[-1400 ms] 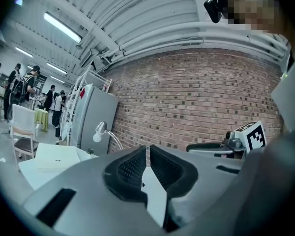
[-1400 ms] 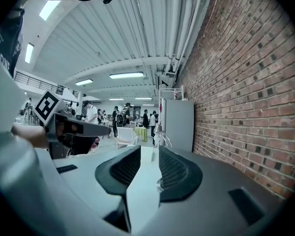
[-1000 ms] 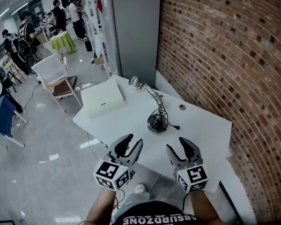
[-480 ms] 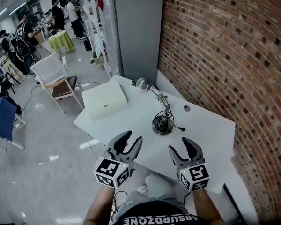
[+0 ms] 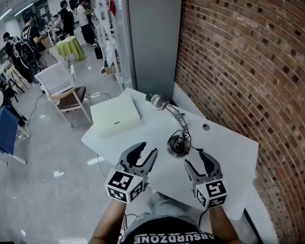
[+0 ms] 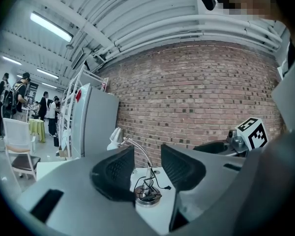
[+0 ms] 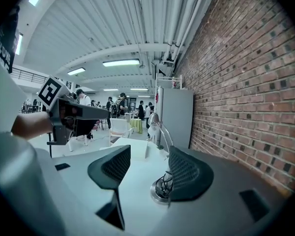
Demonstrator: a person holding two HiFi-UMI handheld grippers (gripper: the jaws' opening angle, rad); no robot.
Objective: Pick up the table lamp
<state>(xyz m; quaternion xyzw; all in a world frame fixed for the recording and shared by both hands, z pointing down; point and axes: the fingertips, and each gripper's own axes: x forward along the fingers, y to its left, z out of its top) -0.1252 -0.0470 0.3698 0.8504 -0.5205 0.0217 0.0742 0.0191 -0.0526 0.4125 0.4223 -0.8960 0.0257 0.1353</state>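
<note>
Lamp [image 5: 177, 147] on table [image 5: 142, 136] | shade [image 5: 156, 100] blurred | cord [image 5: 182, 140] seemingly coiled at base [image 7: 159, 192]

Large open-plan workspace, like a lab or shared office. A red brick wall [image 5: 234, 60] runs down one side, next to a tall grey cabinet [image 5: 152, 39] and a white table [image 5: 142, 136]. Further back are a white chair [image 5: 56, 75], metal shelving [image 5: 104, 24] and several people [image 5: 67, 15]. Fluorescent strip lights [image 7: 120, 62] hang from a ribbed ceiling [image 7: 113, 23].

A table lamp [image 5: 177, 145] of polished metal, base and gooseneck gleaming, on a smooth matt white table [image 5: 229, 151]; at right a rough red brick wall [image 5: 244, 60], at left a glossy grey floor [image 5: 51, 187].
</note>
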